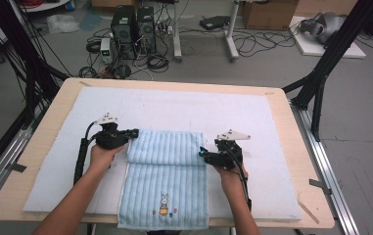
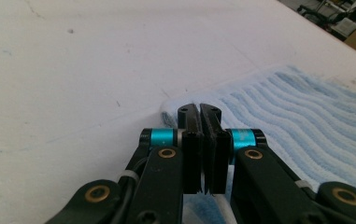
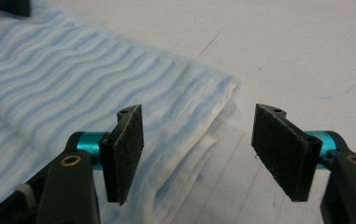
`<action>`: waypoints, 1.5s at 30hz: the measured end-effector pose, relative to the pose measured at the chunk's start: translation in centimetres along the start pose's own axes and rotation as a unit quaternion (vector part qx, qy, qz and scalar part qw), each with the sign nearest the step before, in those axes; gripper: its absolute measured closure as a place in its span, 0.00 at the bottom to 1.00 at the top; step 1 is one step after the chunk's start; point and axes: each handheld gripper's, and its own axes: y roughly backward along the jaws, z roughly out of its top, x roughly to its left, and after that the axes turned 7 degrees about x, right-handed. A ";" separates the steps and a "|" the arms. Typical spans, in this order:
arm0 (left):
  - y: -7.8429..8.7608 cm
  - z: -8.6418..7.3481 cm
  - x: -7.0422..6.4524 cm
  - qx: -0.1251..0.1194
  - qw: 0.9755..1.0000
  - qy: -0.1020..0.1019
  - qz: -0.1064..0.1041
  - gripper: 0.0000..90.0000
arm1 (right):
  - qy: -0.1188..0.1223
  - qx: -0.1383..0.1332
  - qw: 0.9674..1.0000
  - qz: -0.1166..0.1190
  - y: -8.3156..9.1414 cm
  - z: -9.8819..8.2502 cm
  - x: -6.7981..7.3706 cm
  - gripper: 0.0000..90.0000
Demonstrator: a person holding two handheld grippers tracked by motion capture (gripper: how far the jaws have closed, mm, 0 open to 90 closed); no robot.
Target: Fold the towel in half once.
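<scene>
A light blue striped towel (image 1: pixel 167 178) lies on the white mat (image 1: pixel 174 105), its far part folded back toward me, with a small rabbit picture (image 1: pixel 164 204) near its front edge. My left gripper (image 1: pixel 136 132) is at the fold's left end. In the left gripper view its jaws (image 2: pixel 199 108) are shut with the tips pinching the towel's corner (image 2: pixel 171 109). My right gripper (image 1: pixel 202 152) is at the fold's right end. In the right gripper view it stands open (image 3: pixel 198 111), the left pad over the towel (image 3: pixel 49 70), the right pad over bare mat.
The mat covers a wooden table (image 1: pixel 42 147) with bare mat left, right and beyond the towel. Black frame struts (image 1: pixel 321 63) stand at the table's far corners. Computers (image 1: pixel 132 29) and cables lie on the floor behind.
</scene>
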 end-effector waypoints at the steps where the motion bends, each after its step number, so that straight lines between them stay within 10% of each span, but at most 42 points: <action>1: 0.1 0.0 0.0 -0.001 1.000 0.000 -0.002 0.97 | -0.005 0.005 1.000 -0.004 -0.3 0.5 -0.2 0.39; 12: 0.4 0.1 -0.1 -0.015 1.000 0.002 -0.013 0.97 | -0.021 0.093 0.995 -0.005 -6.5 4.0 -0.8 0.51; 17: 0.7 0.1 0.0 -0.023 1.000 0.003 -0.014 0.97 | 0.012 0.102 0.994 -0.018 -7.1 4.3 -0.6 0.91; 22: 1.5 0.4 -0.5 -0.039 0.999 -0.003 -0.022 0.97 | 0.054 0.081 0.994 -0.045 -6.0 4.6 0.1 0.95; 31: 4.1 -0.8 -1.6 -0.054 0.998 -0.016 -0.038 0.97 | 0.068 0.003 0.998 -0.019 -1.0 4.2 1.1 0.95; 45: 6.2 -4.7 -4.2 -0.023 0.994 -0.048 -0.091 0.97 | 0.079 -0.023 0.996 0.030 2.9 -1.6 2.8 0.95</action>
